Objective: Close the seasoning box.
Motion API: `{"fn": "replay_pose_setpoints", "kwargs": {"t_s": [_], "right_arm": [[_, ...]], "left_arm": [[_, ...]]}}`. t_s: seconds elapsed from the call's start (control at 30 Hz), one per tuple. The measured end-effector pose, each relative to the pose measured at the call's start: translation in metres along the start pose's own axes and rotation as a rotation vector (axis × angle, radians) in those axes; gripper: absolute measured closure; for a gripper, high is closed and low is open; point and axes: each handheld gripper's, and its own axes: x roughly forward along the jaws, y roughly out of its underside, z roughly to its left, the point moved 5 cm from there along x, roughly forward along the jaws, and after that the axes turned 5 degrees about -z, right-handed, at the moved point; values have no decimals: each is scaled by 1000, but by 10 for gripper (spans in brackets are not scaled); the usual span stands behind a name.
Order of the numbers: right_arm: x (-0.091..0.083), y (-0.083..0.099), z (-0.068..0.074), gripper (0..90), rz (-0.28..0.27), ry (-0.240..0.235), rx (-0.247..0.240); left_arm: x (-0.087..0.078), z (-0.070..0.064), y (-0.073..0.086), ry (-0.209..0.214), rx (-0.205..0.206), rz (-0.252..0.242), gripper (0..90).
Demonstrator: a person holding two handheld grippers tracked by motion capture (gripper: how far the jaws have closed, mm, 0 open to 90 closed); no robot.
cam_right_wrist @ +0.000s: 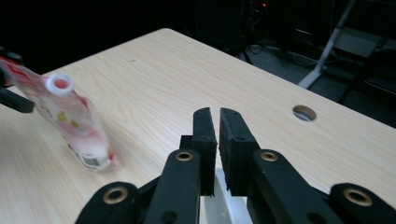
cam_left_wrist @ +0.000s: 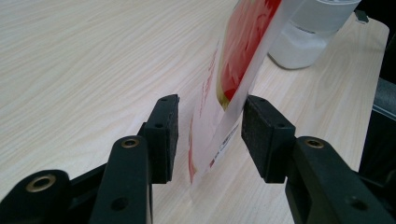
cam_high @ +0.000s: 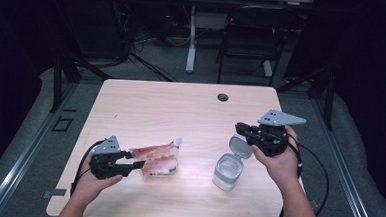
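I have left gripper point(cam_high: 137, 161) wide around pouch point(cam_high: 154, 158) base near surface's front edge, not clamped. Right gripper point(cam_high: 240, 127) nearly closed, empty, above open jar point(cam_high: 226, 171). Pouring remains.

Left gripper point(cam_high: 137, 163): black body, grey 3-cornered plate, black cable; right gripper point(cam_high: 239, 127): same; 2 black jaws, brass-ringed screw holes; forearms unsleeved.

Left gripper point(cam_high: 137, 161) jaws apart, right gripper point(cam_high: 238, 127) jaws together.
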Motion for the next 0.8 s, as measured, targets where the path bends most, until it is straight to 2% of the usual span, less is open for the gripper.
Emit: {"fn": "replay_pose_setpoints", "kwargs": {"t_s": [0.1, 0.23, 0.47, 0.8], "right_arm": [[-2, 6, -5, 861, 10, 21, 9], [-5, 13, -13, 869, 20, 37, 27], [-9, 31, -26, 875, 32, 71, 59], [-10, 51, -37, 885, 38, 90, 114]], "left_arm": [[1, 0, 0, 1, 5, 2, 565], [2, -1, -1, 11, -14, -7, 563], [1, -2, -2, -1, 3, -10, 554], [1, -1, -1, -10, 5, 7, 545]]}}
